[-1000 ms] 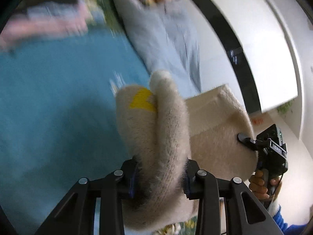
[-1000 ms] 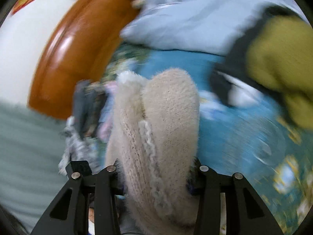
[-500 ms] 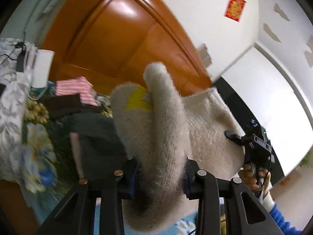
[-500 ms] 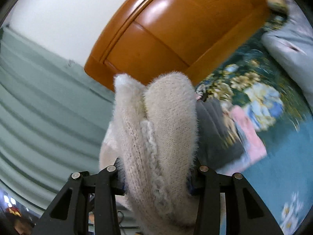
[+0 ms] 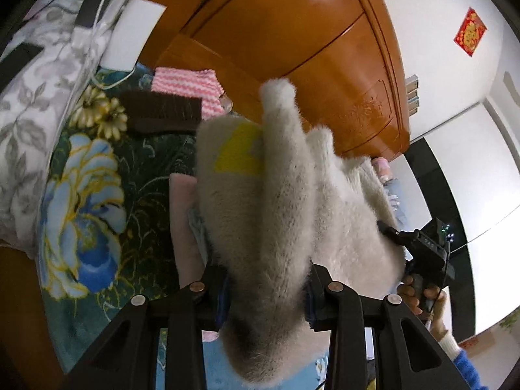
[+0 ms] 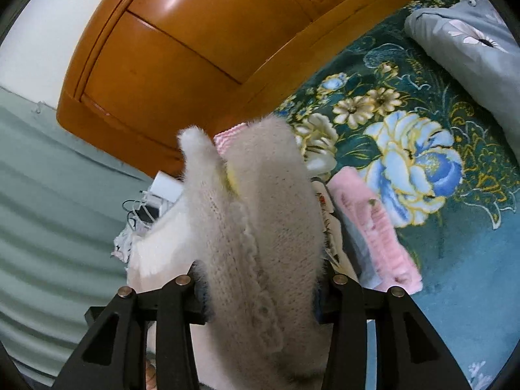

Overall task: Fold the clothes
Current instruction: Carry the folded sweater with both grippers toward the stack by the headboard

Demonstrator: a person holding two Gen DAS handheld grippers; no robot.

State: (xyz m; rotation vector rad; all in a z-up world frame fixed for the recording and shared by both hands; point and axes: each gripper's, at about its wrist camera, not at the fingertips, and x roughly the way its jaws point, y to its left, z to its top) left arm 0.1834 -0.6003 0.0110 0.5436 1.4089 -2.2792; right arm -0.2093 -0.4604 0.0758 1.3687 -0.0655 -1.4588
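Cream fuzzy sweater (image 5: 286,214) between both tools

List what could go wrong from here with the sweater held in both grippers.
1. The cream sweater is bunched thickly in both the left gripper and the right gripper; the fluffy knit may slip or fold unevenly.
2. Lowered blindly, it could disturb the pink garment and brown garment on the bed.

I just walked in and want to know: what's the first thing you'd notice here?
A big fluffy cream sweater fills the middle, pinched by the left gripper and the right gripper. Behind it stands a shiny orange wooden headboard. Below lies a dark green blanket with large blue flowers, and a folded pink garment rests on it beside the sweater.
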